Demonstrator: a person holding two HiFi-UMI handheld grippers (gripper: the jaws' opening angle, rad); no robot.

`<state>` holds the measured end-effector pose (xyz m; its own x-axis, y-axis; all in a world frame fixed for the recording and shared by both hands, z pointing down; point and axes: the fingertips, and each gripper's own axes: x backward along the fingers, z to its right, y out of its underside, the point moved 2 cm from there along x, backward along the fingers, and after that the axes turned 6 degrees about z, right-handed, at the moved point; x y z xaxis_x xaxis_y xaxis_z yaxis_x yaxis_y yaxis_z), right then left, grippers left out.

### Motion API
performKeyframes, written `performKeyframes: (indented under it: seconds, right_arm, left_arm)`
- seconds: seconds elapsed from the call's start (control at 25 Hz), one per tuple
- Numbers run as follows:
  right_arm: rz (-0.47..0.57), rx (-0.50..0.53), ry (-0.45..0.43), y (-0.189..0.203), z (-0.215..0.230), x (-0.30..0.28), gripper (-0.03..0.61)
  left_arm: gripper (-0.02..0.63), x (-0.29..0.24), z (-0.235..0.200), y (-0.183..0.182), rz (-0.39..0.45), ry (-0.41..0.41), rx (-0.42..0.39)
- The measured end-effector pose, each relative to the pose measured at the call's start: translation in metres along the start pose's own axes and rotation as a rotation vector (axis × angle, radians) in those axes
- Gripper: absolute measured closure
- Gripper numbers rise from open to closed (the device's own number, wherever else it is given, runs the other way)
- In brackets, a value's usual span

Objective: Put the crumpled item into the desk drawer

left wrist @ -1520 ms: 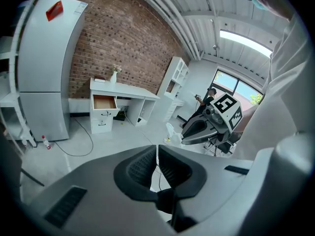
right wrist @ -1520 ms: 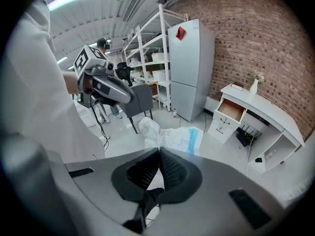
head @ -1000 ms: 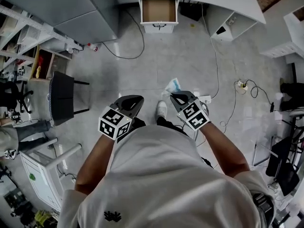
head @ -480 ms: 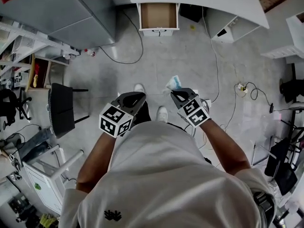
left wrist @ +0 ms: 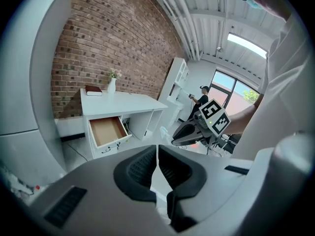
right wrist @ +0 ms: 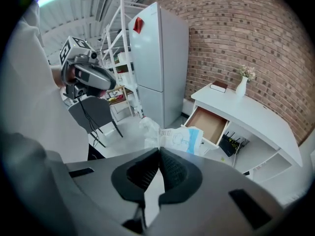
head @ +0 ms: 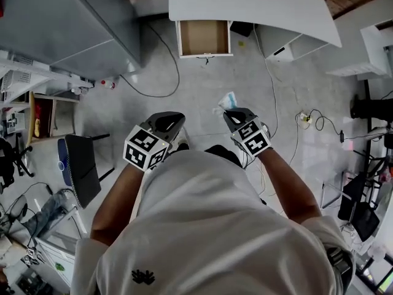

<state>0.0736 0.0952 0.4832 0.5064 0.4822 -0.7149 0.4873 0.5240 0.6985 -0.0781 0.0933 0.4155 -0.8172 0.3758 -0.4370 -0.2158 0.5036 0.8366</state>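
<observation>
A crumpled white and blue wrapper sticks out past the tips of my right gripper, which is shut on it. From the head view the crumpled wrapper shows just ahead of the right gripper, held over the floor. My left gripper is beside it, shut with nothing between its jaws. The white desk stands ahead, and its drawer is pulled out with a bare brown bottom. The same open drawer appears in the right gripper view.
A grey fridge stands left of the desk. Cables run across the floor, with a power strip at right. A black chair is at left. A book and vase rest on the desk.
The person has walked forward toward the desk; the drawer looks nearer and both grippers have advanced with the wrapper still held in the right one.
</observation>
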Motion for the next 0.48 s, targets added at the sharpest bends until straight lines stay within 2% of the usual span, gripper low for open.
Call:
performKeyframes:
  seconds: [0.16,0.28,0.48]
  right_arm:
    - [-0.016,0.017,0.037,-0.027,0.020,-0.036,0.549]
    - [-0.043,0.037,0.032,-0.035,0.037,-0.055,0.549]
    - [-0.076,0.056,0.023,-0.050,0.103,-0.113,0.549]
  left_arm:
    - [0.581,0.012,-0.052,-0.008,-0.020,0.009,-0.006]
    - [0.581,0.011,-0.072,-0.012,-0.014,-0.002,0.022]
    - [0.581,-0.019,-0.120,-0.027,-0.012,-0.037,0.074]
